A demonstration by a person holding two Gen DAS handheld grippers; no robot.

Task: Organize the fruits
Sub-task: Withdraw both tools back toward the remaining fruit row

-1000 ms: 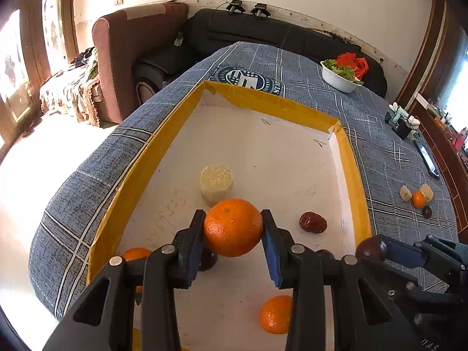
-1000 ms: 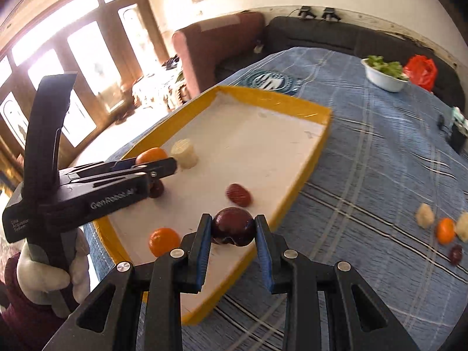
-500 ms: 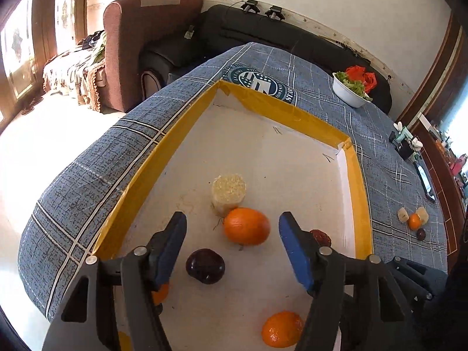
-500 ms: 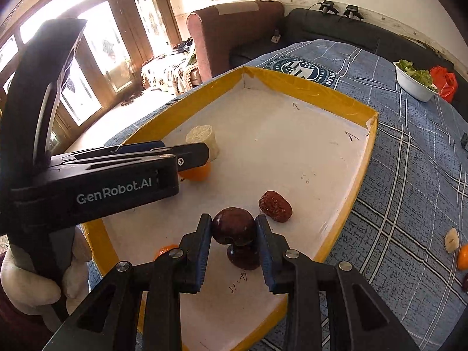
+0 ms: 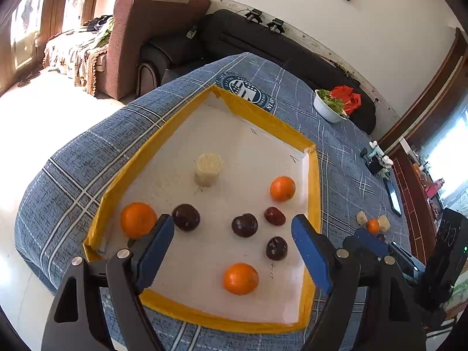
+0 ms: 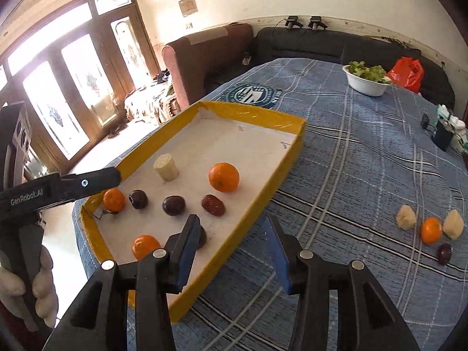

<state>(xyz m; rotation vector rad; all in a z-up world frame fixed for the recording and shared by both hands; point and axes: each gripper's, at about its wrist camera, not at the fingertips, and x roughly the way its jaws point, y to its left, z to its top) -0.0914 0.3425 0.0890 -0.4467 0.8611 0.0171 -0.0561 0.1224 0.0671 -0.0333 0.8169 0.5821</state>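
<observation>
A yellow-rimmed white tray [image 5: 313, 175] [image 6: 257, 207] lies on the blue plaid table. It holds three oranges [image 5: 282, 188] [image 5: 138, 220] [image 5: 240, 278], three dark plums [image 5: 244, 225] [image 5: 186, 217] [image 5: 276, 248], a red date [image 5: 274, 215] and a pale banana chunk [image 5: 207, 168]. My left gripper [image 5: 232, 248] is open and empty above the tray's near end. My right gripper [image 6: 231, 251] is open and empty over the tray's right rim. On the cloth to the right lie an orange [image 6: 430, 230], a plum [image 6: 444, 253] and two pale chunks [image 6: 406, 217] [image 6: 453, 224].
A white bowl of greens [image 6: 367, 79] and a red bag [image 6: 407, 69] stand at the table's far side. Small dark gadgets [image 6: 443, 136] sit at the right edge. Sofas stand behind the table.
My left gripper let go of its orange and drew back, open. My right gripper set its plum in the tray, opened and pulled back to the right rim.
</observation>
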